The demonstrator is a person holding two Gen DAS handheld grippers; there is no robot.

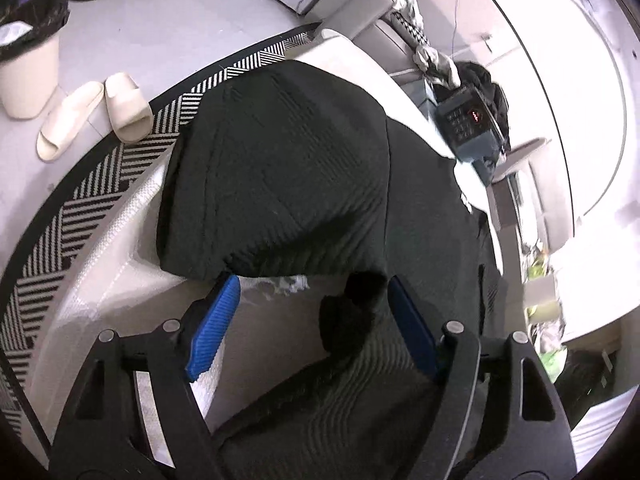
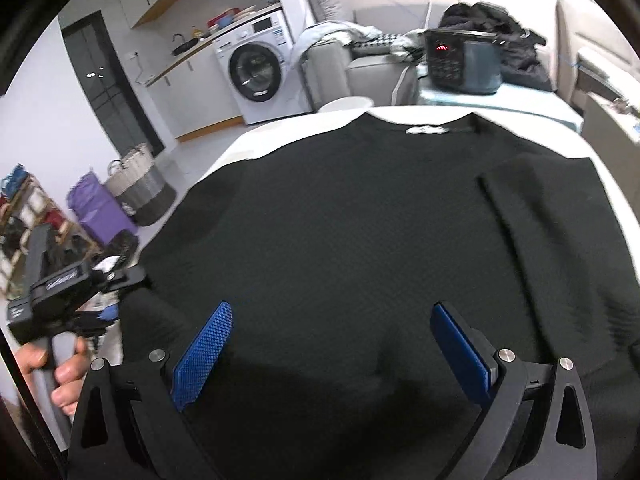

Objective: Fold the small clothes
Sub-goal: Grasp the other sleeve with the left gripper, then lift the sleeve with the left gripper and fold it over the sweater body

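Black knit top (image 2: 360, 220) lies spread on a white table (image 2: 240, 144), neck label at the far edge, one sleeve folded over the body. Right gripper (image 2: 332, 344) hovers above the near hem, jaws wide apart, nothing between them. Left gripper (image 1: 314, 328) jaws apart with a bunched fold of the top between them; pads apparently not pressing it, though it's dark there.

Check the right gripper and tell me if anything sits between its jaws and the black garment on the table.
Nothing visible does. The right gripper hangs open directly over the black garment, which lies spread on the white table, with only bare fabric between and ahead of its blue fingers.
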